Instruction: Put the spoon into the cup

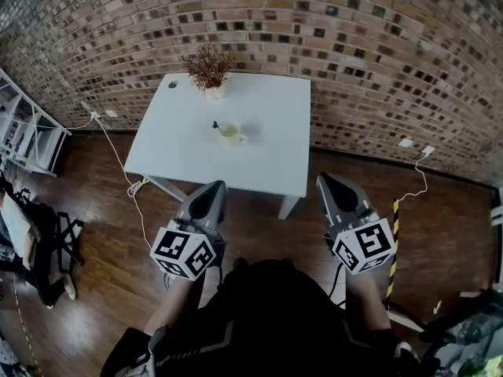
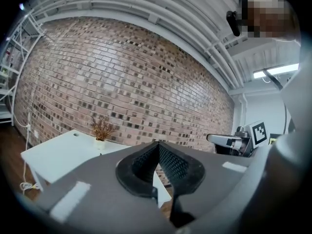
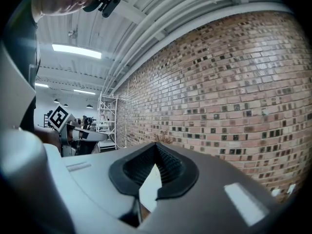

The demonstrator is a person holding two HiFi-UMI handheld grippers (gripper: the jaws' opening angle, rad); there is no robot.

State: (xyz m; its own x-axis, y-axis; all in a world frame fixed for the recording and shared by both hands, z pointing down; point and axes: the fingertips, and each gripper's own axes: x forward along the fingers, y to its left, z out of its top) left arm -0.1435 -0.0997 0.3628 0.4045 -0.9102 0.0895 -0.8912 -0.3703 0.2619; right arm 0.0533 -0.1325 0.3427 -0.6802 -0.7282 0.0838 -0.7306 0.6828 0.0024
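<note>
Head view: the cup [image 1: 230, 133] stands mid-bench [image 1: 267, 163], at six o'clock from the plant [image 1: 209, 69]. A small dark piece [image 1: 214, 124], possibly the spoon, sits at the cup's ten o'clock. Whether it stands inside the cup or beside it cannot be told.

The left hand-held gripper [image 1: 214, 185] and right hand-held gripper [image 1: 325, 177] are both short of the bench edge.

Left gripper view: jaws together, nothing between them.

Right gripper view: jaws likewise closed and empty.

Judgement: this fits a spoon already in the cup or one still lying beside it. Either way, level, steady carriage well clear of the light cup is sound practice.
</note>
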